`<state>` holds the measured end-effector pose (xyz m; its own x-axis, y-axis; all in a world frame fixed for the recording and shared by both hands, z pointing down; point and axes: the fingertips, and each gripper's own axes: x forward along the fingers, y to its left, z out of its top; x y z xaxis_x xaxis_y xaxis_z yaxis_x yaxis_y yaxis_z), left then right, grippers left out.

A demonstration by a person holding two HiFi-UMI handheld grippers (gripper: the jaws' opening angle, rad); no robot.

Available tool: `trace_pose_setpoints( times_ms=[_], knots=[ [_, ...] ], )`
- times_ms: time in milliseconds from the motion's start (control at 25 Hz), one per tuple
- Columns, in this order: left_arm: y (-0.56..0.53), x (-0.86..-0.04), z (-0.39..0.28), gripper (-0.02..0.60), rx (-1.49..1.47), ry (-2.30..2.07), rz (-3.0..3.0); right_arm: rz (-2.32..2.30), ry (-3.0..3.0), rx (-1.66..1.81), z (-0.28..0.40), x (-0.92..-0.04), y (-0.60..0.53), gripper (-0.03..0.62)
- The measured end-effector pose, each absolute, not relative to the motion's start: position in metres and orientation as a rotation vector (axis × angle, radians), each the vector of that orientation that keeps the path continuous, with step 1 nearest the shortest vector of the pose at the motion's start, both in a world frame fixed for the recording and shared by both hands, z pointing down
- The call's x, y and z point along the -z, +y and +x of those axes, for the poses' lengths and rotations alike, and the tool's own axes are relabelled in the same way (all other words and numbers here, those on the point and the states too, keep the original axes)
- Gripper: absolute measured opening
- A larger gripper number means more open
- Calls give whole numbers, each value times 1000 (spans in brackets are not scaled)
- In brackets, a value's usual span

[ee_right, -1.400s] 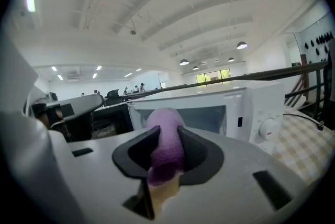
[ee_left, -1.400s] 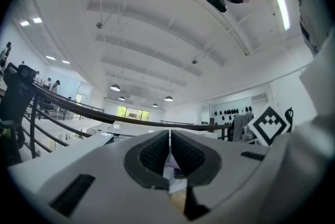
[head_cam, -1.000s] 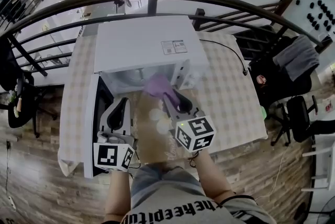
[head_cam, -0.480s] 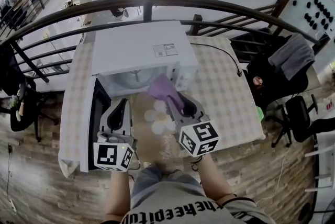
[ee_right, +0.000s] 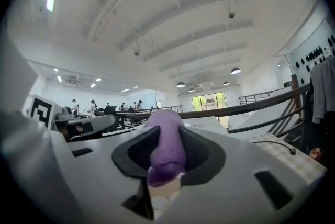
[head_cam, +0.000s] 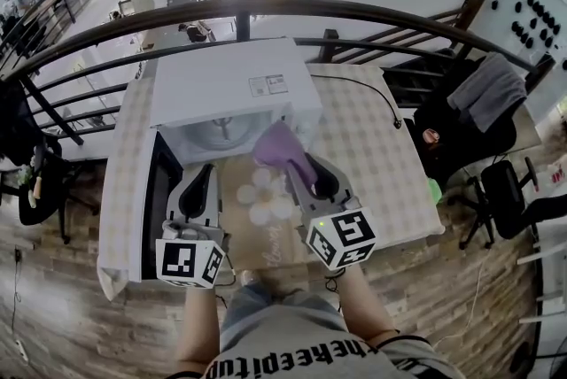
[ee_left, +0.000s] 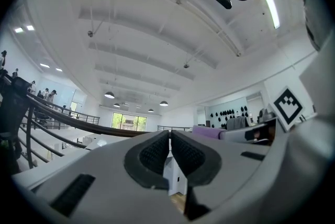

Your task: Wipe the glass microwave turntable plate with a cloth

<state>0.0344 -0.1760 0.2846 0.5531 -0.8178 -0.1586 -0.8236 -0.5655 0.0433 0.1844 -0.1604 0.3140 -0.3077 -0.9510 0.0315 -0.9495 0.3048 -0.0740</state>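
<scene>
The white microwave (head_cam: 230, 81) stands on the checked table with its door (head_cam: 156, 191) swung open to the left. Inside the cavity the glass turntable plate (head_cam: 218, 135) shows only in part. My right gripper (head_cam: 299, 166) is shut on a purple cloth (head_cam: 278, 145), which hangs in front of the cavity's right side; in the right gripper view the cloth (ee_right: 166, 144) fills the gap between the jaws. My left gripper (head_cam: 204, 172) hovers in front of the cavity's left side, shut with nothing in it, its pads (ee_left: 157, 154) pressed together.
A beige mat with white flowers (head_cam: 266, 198) lies on the table in front of the microwave. A black cable (head_cam: 376, 98) runs over the tablecloth at the right. A dark railing (head_cam: 354, 10) curves behind the table. Chairs (head_cam: 505, 191) stand at the right.
My right gripper with the purple cloth has drifted slightly right and back toward me. The left gripper has barely moved. The view has tilted so the microwave sits a little higher.
</scene>
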Motion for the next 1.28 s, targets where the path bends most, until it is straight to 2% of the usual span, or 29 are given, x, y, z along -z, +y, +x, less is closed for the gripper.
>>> trace_pose_setpoints(
  times_ms=[1280],
  knots=[
    [-130, -269, 72, 15, -269, 1468, -2697, -1850, 2452, -49, 232, -284, -107, 110]
  ],
)
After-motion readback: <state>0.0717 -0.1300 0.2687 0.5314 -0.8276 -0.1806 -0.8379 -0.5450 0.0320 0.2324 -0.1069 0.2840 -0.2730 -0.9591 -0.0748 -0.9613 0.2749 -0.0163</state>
